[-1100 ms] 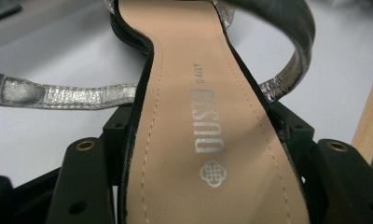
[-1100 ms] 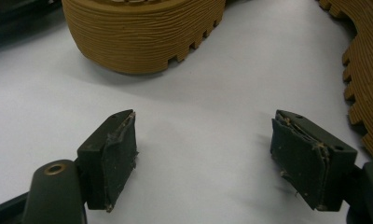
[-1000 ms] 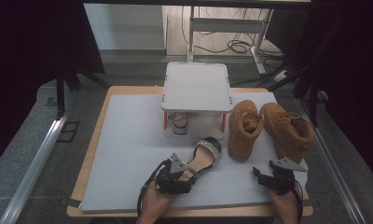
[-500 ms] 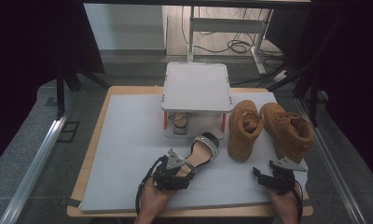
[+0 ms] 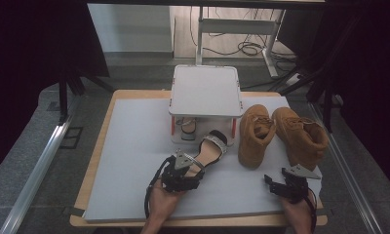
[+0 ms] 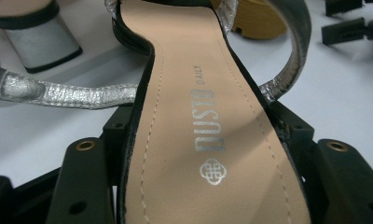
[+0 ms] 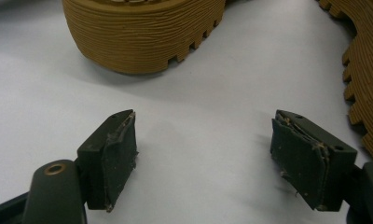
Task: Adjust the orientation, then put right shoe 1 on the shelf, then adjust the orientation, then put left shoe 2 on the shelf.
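Left gripper (image 5: 183,171) pinched the sandal (image 5: 207,152) by its sole at mid-table, just near of the white stand (image 5: 205,90), right gripper (image 5: 281,184) spread and empty, near the tan boots (image 5: 254,134).

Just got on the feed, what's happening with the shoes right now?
The left gripper is clamped across the sole of a silver-strapped sandal, holding it in front of the small white shoe rack, where its mate sits underneath. The right gripper rests open and empty beside the two tan boots.
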`<state>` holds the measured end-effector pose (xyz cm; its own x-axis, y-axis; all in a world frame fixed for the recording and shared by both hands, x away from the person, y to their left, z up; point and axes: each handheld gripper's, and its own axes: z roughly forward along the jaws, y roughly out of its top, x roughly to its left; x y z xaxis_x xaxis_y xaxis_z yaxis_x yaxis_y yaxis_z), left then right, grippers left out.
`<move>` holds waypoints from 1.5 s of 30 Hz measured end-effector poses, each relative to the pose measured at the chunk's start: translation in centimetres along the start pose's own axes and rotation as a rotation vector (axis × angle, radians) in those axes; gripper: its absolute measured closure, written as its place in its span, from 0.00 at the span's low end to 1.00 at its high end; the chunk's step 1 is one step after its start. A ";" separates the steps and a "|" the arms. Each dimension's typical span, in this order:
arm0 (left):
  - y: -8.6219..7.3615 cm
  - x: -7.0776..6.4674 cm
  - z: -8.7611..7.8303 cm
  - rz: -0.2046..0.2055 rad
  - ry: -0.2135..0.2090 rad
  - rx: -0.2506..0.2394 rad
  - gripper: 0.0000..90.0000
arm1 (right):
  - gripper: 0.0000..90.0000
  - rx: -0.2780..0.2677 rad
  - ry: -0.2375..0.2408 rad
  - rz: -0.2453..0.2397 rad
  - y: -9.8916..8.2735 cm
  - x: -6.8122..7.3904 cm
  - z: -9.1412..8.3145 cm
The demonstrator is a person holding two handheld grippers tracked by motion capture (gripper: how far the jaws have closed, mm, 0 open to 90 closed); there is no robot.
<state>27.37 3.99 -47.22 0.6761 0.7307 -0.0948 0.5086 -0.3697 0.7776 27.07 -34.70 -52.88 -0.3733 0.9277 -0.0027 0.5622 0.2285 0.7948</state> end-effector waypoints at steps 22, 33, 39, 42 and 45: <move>1.8 1.7 3.4 -0.064 0.034 -0.036 0.44 | 0.25 -0.001 0.000 0.001 0.0 0.0 0.0; 2.4 2.0 4.3 -0.098 0.053 -0.056 0.44 | 0.25 -0.001 0.000 0.001 0.0 0.0 0.0; 3.1 2.0 5.1 -0.117 0.074 -0.070 0.44 | 0.25 0.000 0.000 0.001 0.0 0.0 0.0; 3.6 2.0 5.6 -0.125 0.084 -0.078 0.44 | 0.25 -0.001 0.000 0.001 0.0 0.0 0.0; 4.1 1.9 6.3 -0.132 0.090 -0.081 0.44 | 0.25 0.000 0.000 0.001 0.0 0.0 0.0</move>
<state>34.08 0.23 -48.07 0.5536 0.8198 -0.1461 0.5429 -0.2222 0.8099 27.06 -34.71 -52.88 -0.3730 0.9278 -0.0017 0.5622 0.2275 0.7951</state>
